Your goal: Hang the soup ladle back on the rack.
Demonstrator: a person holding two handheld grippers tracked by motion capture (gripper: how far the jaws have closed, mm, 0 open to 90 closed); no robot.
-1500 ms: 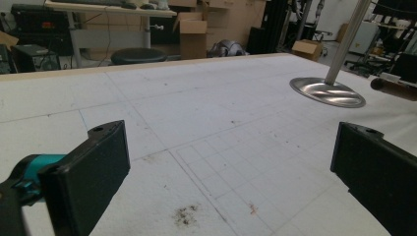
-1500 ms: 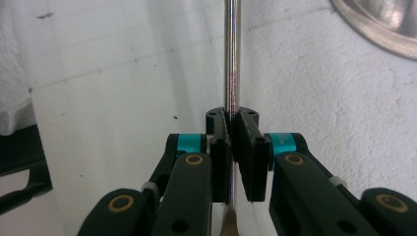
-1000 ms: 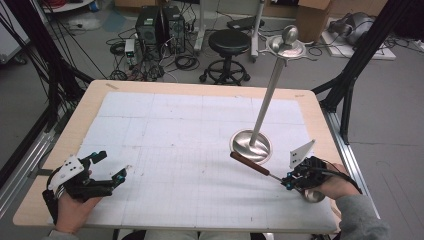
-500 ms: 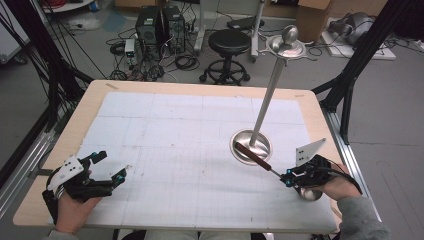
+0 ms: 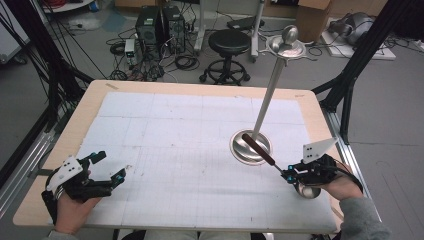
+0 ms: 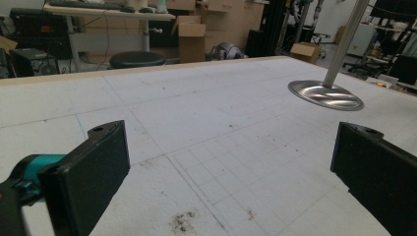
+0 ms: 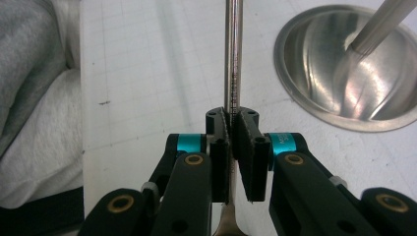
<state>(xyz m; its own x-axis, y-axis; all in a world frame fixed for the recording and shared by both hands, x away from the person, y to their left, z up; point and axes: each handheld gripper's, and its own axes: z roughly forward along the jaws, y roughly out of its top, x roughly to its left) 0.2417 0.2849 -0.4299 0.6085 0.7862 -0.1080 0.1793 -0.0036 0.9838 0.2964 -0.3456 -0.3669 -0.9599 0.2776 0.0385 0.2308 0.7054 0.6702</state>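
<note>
The right gripper point(image 5: 291, 173), black with teal collars at the finger joints, has its ribbed jaws pressed together on the thin polished steel shaft of a ladle-like utensil point(image 7: 232, 59). In the high view the utensil's round, shiny bowl point(image 5: 307, 191) sits under the right hand point(image 5: 340, 182) near the table's front right corner. Its long axis runs from there up and to the left, ending in a dark brown cylindrical handle point(image 5: 258, 148) that lies over the rim of a shallow, mirror-bright round metal base point(image 5: 242, 152). In the right gripper view the shaft runs straight away from the jaws, with the dished base point(image 7: 314, 73) just beside it.

From that base a slim brushed-metal pole point(image 5: 267, 95) rises, carrying a small steel dish and ball knob point(image 5: 287, 42) at its top.

The left gripper point(image 5: 115, 167), of the same black plastic, rests on the table's front left with its jaws spread wide apart and nothing between them; its flat matte pads point(image 6: 93, 169) frame bare surface in the left gripper view.

Both stand on a white gridded mat point(image 5: 175, 135), lightly smudged, covering a pale wooden tabletop point(image 5: 90, 97). Grey sleeve fabric point(image 7: 29, 73) shows at the left of the right gripper view.
</note>
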